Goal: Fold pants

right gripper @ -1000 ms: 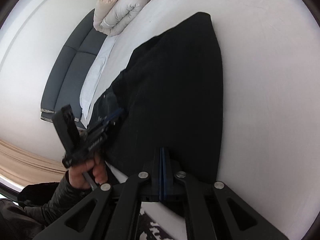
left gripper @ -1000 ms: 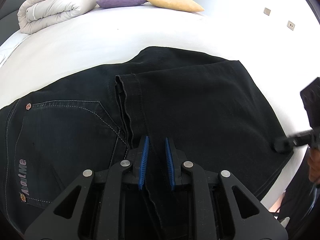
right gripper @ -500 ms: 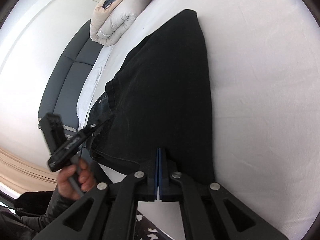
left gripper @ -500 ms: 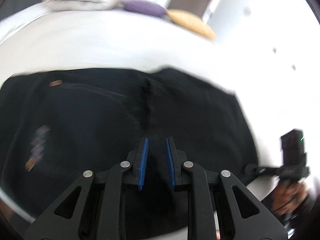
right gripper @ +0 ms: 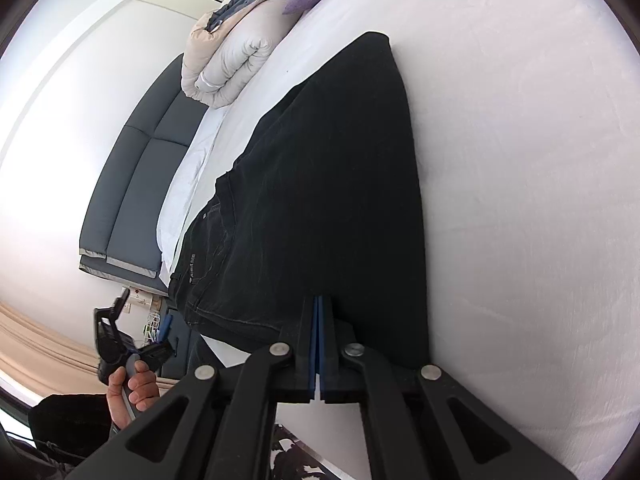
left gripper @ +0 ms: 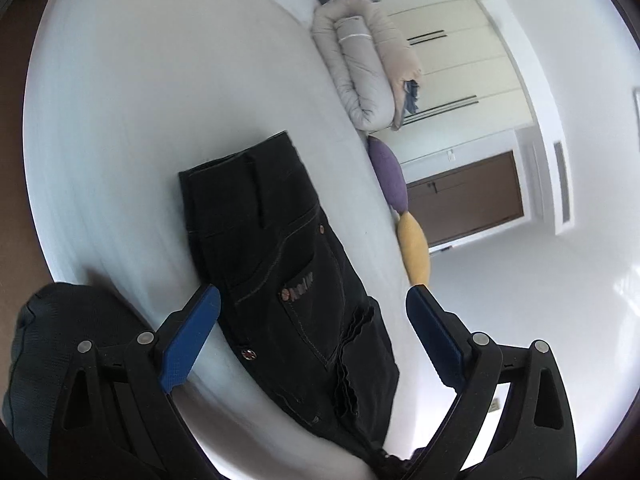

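black pants [left gripper: 296,264], white bed [left gripper: 160,120], purple pillow [left gripper: 386,174], blue-padded tongs [left gripper: 314,344]

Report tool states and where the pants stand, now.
Left tool open, off the cloth. Right tool shut on pants near edge. Pants folded flat on bed. Nothing in the way.

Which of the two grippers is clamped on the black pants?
The right gripper: its jaws are pressed together on the pants edge. The left gripper hangs above them with jaws spread wide, holding nothing.
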Tool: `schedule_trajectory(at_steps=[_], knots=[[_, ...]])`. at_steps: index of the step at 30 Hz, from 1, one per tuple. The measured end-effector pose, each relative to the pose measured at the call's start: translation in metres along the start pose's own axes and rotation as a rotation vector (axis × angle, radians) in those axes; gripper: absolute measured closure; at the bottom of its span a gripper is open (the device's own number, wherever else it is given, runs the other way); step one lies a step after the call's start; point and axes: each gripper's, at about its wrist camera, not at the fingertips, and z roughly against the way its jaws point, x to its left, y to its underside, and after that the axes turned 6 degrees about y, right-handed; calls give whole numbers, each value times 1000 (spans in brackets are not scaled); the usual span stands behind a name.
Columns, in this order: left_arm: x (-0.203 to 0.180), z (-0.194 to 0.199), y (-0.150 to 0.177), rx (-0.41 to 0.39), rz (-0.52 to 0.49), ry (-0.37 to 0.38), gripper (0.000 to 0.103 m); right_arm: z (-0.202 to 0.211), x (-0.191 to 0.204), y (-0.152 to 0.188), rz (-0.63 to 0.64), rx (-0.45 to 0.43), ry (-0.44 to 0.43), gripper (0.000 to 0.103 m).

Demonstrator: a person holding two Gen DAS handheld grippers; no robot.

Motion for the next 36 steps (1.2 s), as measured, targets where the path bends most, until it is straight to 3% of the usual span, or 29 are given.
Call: schedule_trajectory(at_steps=[8,12,17,20,23,25,28,30,36], knots=[[48,-6,-14,2,186,25,10,1,1,0,-14,3,5,103],[60,-11,-16,8,186,49,10,1,2,-1,-11,4,11,103],[78,-18,-20,-7,257,122,10,1,2,0,-8,1,8,103],[90,-21,-22,-11,306,165,24,0,3,0,-6,0,4,103],[92,-29,-25,10,313,160,49,0,3,-1,-10,3,1,103],[95,-33,-25,20,323,157,71,3,4,-3,-14,5,1,103],[95,-35,-22,23,303,140,77,10,16,-6,-6,5,10,94],[91,-34,-23,27,277,133,81,13,28,-10,15,-2,0,73],[45,-35,-27,47,75,70,83,-5,82,-40,103,18,-64,70]])
